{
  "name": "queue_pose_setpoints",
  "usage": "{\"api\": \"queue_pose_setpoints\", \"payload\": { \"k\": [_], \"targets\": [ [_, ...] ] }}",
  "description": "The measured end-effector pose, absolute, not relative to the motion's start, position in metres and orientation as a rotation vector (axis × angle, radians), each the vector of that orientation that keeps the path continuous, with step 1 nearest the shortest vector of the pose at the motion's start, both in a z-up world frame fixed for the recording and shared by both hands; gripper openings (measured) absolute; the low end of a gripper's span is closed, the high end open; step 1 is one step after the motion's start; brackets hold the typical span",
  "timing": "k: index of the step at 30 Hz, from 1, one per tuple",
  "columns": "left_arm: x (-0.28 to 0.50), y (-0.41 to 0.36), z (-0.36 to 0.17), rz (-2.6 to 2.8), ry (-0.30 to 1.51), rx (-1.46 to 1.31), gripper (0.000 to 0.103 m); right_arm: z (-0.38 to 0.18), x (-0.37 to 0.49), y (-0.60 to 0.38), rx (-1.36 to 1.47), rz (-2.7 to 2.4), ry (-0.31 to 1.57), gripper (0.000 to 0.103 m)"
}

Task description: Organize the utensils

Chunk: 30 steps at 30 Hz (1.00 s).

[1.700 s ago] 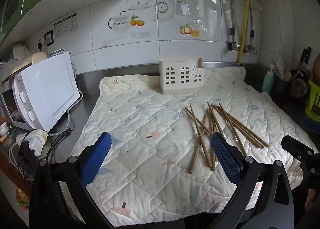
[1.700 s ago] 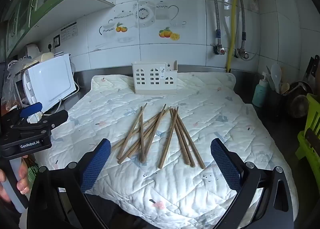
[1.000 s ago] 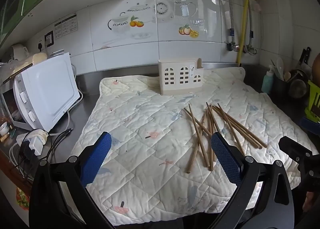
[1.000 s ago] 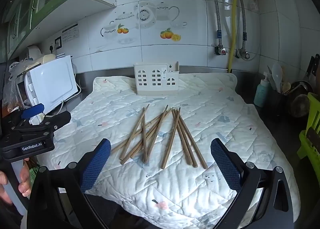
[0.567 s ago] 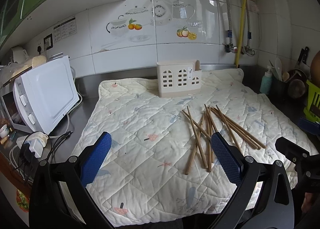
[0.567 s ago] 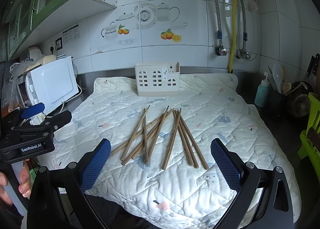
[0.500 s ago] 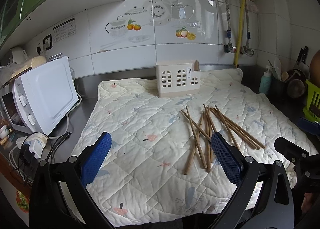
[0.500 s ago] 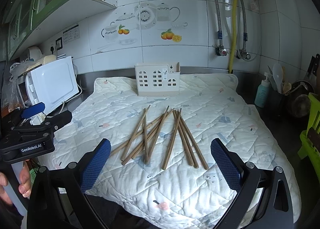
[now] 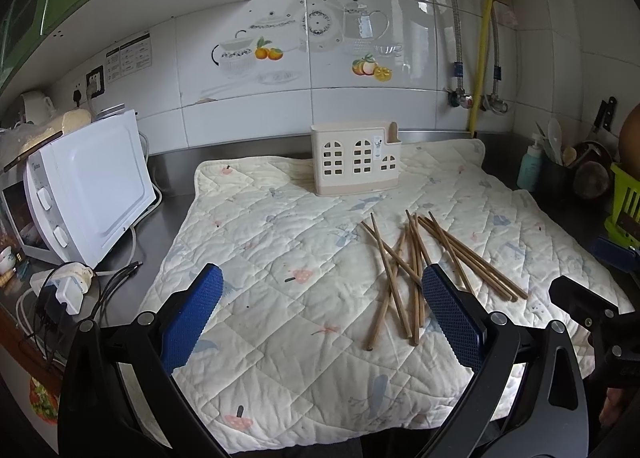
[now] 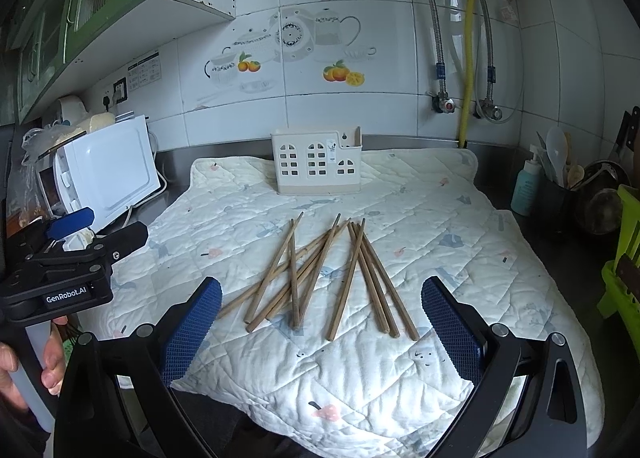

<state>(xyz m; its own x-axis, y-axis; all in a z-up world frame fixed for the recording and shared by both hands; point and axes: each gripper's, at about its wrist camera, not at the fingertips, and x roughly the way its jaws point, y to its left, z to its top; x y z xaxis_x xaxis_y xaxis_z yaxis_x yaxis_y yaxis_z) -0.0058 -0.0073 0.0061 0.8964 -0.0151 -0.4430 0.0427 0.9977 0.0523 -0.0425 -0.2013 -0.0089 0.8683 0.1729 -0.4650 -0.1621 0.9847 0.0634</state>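
Note:
Several wooden chopsticks (image 9: 416, 258) (image 10: 320, 274) lie scattered in a loose fan on a quilted cream mat (image 9: 280, 258) (image 10: 460, 250). A cream utensil holder (image 9: 356, 163) (image 10: 318, 165) with window-shaped holes stands upright at the mat's far edge. My left gripper (image 9: 320, 312) hovers open over the mat's near left part, with the chopsticks just off its right finger. My right gripper (image 10: 320, 316) is open too, held above the near ends of the chopsticks. Neither holds anything. In the right wrist view the left gripper (image 10: 100, 236) shows at the left edge, in a hand (image 10: 28, 358).
A white microwave (image 9: 80, 193) (image 10: 104, 173) and tangled plugs and cables (image 9: 68, 290) sit left of the mat. At the right are a soap bottle (image 10: 526, 187), a dark pot of utensils (image 10: 560, 193) and a green rack (image 10: 624, 258). A tiled wall with pipes rises behind.
Both grippers have drifted slightly back and up, so the mat and chopsticks sit a little lower and farther. Nothing was grasped or moved.

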Motion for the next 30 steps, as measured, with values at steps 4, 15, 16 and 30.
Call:
{"api": "queue_pose_setpoints", "payload": {
  "k": [4,15,16,30],
  "targets": [
    [-0.006,-0.009,0.006,-0.032,0.459,0.062,0.098,-0.009,-0.043,-0.2,0.021,0.176,0.489,0.097],
    [-0.004,-0.007,0.005,-0.016,0.455,0.064,0.098,-0.012,-0.041,-0.199,0.016,0.178,0.492,0.097],
    [-0.003,-0.007,0.005,-0.015,0.455,0.063,0.098,-0.012,-0.041,-0.199,0.016,0.177,0.492,0.097],
    [0.005,-0.005,0.001,0.003,0.452,0.072,0.098,-0.018,-0.033,-0.203,0.018,0.177,0.509,0.097]
  ]
}}
